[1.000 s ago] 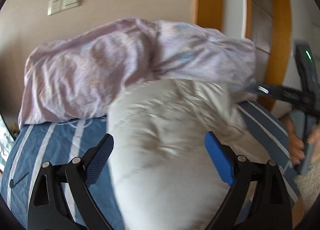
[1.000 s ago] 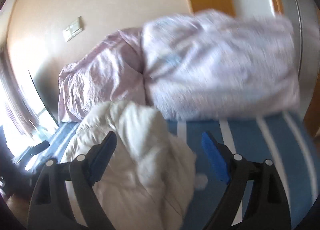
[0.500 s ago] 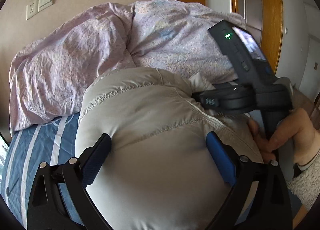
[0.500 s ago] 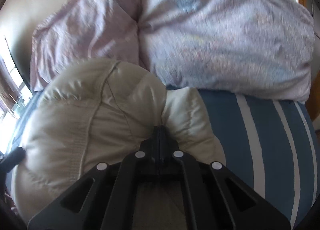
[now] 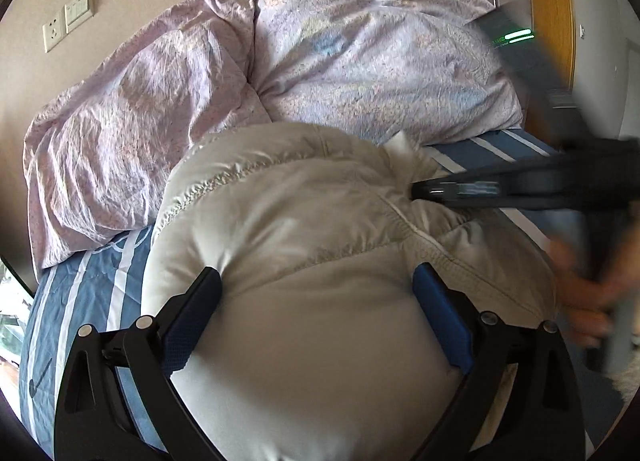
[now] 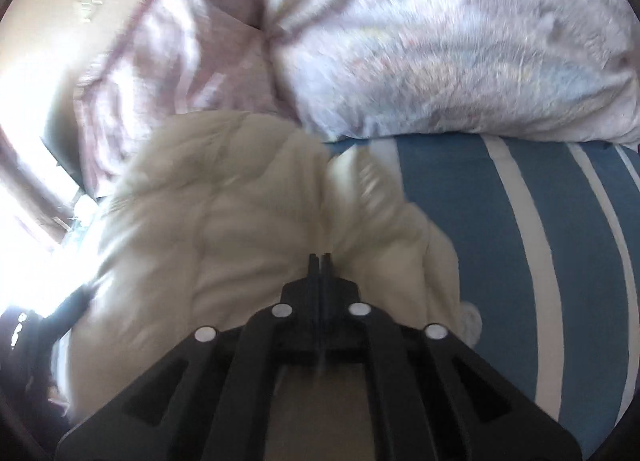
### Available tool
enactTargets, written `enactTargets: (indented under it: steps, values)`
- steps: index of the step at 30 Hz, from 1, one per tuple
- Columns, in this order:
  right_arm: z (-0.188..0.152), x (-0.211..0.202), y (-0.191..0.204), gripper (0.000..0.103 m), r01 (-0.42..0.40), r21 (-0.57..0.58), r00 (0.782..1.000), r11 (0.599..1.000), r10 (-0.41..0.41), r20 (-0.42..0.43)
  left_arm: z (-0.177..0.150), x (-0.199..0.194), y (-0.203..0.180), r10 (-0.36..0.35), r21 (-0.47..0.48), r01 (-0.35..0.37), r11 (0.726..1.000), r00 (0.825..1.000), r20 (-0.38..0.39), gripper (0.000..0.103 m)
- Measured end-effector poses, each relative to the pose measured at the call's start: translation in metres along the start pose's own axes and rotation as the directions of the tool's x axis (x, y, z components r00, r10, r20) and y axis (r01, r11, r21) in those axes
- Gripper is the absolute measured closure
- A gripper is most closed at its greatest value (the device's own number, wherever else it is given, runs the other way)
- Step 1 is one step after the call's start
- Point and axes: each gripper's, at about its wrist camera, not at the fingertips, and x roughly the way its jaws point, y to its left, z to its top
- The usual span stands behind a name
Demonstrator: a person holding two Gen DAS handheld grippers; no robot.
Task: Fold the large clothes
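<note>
I see a blue bedsheet with white stripes (image 6: 460, 221) under a crumpled lilac duvet (image 5: 360, 61). The puffy cream quilted jacket (image 5: 300, 241) lies before it. My left gripper (image 5: 316, 313) straddles the jacket, fingers apart; my right gripper (image 6: 319, 261) pinches its fabric.

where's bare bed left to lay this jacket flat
Bare striped sheet lies on the jacket's right in the right wrist view, between the cream jacket and the bed's right side, below the lilac duvet. A narrower strip shows on its other side. The far end is crowded by the duvet.
</note>
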Motion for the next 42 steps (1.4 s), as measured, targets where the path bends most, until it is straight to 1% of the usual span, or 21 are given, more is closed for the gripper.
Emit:
enactTargets:
  steps: [2,4,6,9,11,13,15,17,19,21,23,24,25,27,30,31,32,33,35,39,42]
  values:
    - [-0.014,-0.019,0.004,0.099,-0.024,-0.016,1.0,1.0,0.024,0.016,0.0,0.001,0.0,0.003,0.0,-0.003,1.0,1.0,-0.002,0.006]
    - [-0.027,-0.029,0.006,0.098,-0.011,-0.025,1.0,1.0,0.012,0.005,0.001,0.002,-0.002,0.012,0.002,-0.012,1.0,1.0,-0.003,0.005]
    - [-0.038,-0.023,0.0,0.102,0.027,0.001,0.999,1.0,-0.027,-0.031,0.001,0.004,-0.006,0.021,0.006,-0.021,1.0,1.0,-0.002,0.005]
    - [-0.045,0.001,-0.014,0.103,0.002,0.062,0.998,0.998,0.002,-0.056,0.002,0.004,-0.014,0.049,0.041,-0.049,0.998,0.999,-0.001,0.005]
    - [-0.046,0.007,-0.015,0.103,0.015,0.066,0.999,0.998,-0.011,-0.05,0.001,-0.007,-0.014,0.05,0.034,-0.05,0.998,0.999,0.011,0.009]
    - [-0.047,0.009,-0.015,0.103,0.03,0.05,0.999,0.998,-0.029,-0.037,-0.001,-0.03,-0.006,0.008,0.006,-0.008,1.0,0.999,0.035,0.01]
    - [-0.047,0.011,-0.019,0.103,0.019,0.064,0.999,0.998,-0.017,-0.032,-0.005,-0.046,0.004,-0.001,-0.023,0.002,1.0,0.999,0.049,0.01]
    - [-0.047,0.014,-0.025,0.103,-0.006,0.093,1.0,0.996,0.009,-0.028,-0.009,-0.049,0.01,0.003,-0.027,-0.002,1.0,0.999,0.034,0.01]
    - [-0.048,0.015,-0.029,0.103,-0.023,0.111,0.999,0.994,0.026,-0.019,-0.015,-0.042,0.007,0.006,0.004,-0.006,1.0,1.0,0.001,0.009]
    - [-0.042,0.007,-0.025,0.103,-0.004,0.114,1.0,0.993,0.007,-0.023,-0.019,-0.031,0.003,0.022,0.024,-0.021,0.999,0.999,-0.024,0.007]
    - [-0.033,-0.009,-0.029,0.096,-0.036,0.172,0.999,0.984,0.035,0.004,-0.02,-0.026,0.004,0.016,0.006,-0.016,1.0,0.999,-0.034,0.005]
    - [-0.026,-0.02,-0.034,0.087,-0.067,0.211,0.997,0.975,0.056,0.056,-0.02,-0.023,0.007,0.006,-0.008,-0.006,1.0,0.999,-0.036,0.004]
    - [-0.019,-0.028,-0.038,0.069,-0.067,0.233,0.994,0.97,0.045,0.098,-0.021,-0.022,0.008,0.004,-0.013,-0.004,1.0,0.999,-0.036,0.004]
    - [0.0,-0.033,-0.04,0.048,-0.005,0.24,0.991,0.971,-0.028,0.133,-0.021,-0.023,0.008,0.005,-0.013,-0.006,1.0,0.999,-0.036,0.003]
    - [0.019,-0.015,-0.044,0.048,0.014,0.258,0.996,0.966,-0.038,0.086,-0.022,-0.022,0.006,0.013,-0.014,-0.013,1.0,0.999,-0.035,0.003]
    - [0.021,-0.009,-0.046,0.052,0.014,0.268,0.997,0.963,-0.034,0.07,-0.022,-0.022,0.005,0.015,-0.015,-0.016,1.0,0.999,-0.035,0.002]
    - [0.023,-0.001,-0.047,0.059,0.014,0.272,0.998,0.962,-0.028,0.049,-0.022,-0.021,0.004,0.018,-0.015,-0.018,1.0,0.999,-0.036,0.002]
    - [0.023,0.008,-0.048,0.074,0.042,0.275,0.999,0.961,-0.047,0.014,-0.022,-0.021,0.004,0.021,-0.015,-0.021,1.0,0.999,-0.036,0.002]
    - [0.018,0.024,-0.052,0.076,0.099,0.29,0.995,0.952,-0.095,-0.028,-0.021,-0.021,0.003,0.024,-0.007,-0.024,1.0,0.999,-0.034,0.002]
    - [0.012,0.035,-0.058,0.075,0.132,0.317,0.991,0.939,-0.125,-0.042,-0.019,-0.019,0.0,0.034,0.009,-0.033,0.999,0.999,-0.033,0.002]
    - [0.011,0.032,-0.056,0.071,0.15,0.297,0.989,0.943,-0.143,-0.046,-0.019,-0.019,-0.001,0.038,0.01,-0.038,0.999,0.999,-0.037,0.002]
